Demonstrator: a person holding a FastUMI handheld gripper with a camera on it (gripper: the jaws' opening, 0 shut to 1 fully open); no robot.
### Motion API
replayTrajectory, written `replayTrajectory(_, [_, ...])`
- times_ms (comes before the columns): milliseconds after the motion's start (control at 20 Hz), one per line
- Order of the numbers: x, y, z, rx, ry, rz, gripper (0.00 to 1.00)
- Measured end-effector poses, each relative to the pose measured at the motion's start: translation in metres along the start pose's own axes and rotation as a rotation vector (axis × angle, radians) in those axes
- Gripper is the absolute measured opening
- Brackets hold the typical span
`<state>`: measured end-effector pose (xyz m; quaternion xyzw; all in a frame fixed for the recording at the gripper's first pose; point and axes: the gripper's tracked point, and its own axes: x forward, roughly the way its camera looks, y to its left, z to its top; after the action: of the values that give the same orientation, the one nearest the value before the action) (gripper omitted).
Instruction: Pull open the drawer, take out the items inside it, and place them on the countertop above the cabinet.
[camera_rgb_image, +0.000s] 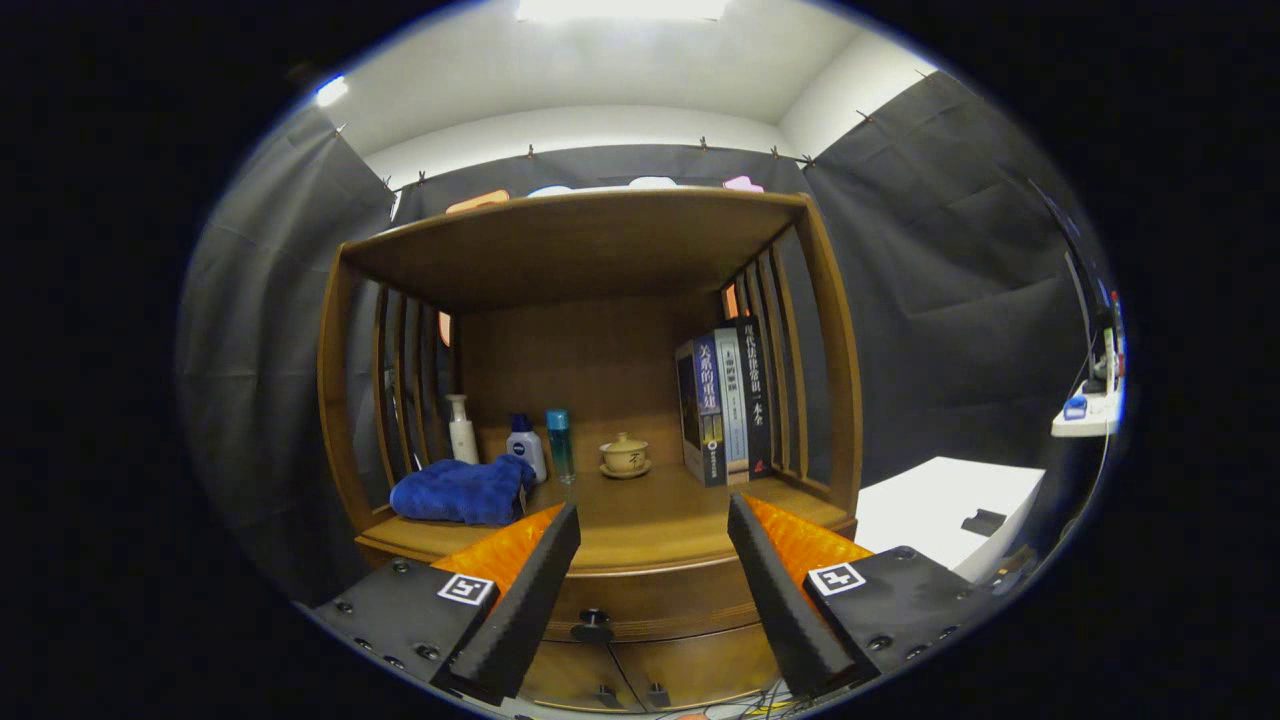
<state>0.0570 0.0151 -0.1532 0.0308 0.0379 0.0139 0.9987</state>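
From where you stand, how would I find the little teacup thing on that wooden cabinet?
Start at the wooden cabinet and look at its countertop, beyond the open gripper fingers. Between the teal-capped bottle and the row of upright books sits a small lidded cup on a saucer. It is the only tan ceramic piece there.

Black cloth walls (950, 300), bright ceiling light (620, 8)

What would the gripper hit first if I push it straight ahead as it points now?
Probably the closed drawer front: its knob sits between the open gripper fingers, just ahead. Depth is hard to judge, so the countertop edge could come first.
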Motion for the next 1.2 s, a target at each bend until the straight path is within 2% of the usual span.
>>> replayTrajectory(350, [0.033,0.012,-0.092,-0.029,0.087,0.013,0.99])
replayTrajectory(700, [0.054,0.021,-0.153,-0.064,0.15,0.042,0.99])
replayTrajectory(900, [0.052,0.029,-0.169,-0.012,0.158,0.072,1.0])
replayTrajectory(1150, [0.06,0.04,-0.186,-0.046,0.176,0.087,1.0])
replayTrajectory(1200, [0.061,0.041,-0.187,-0.04,0.174,0.085,0.94])
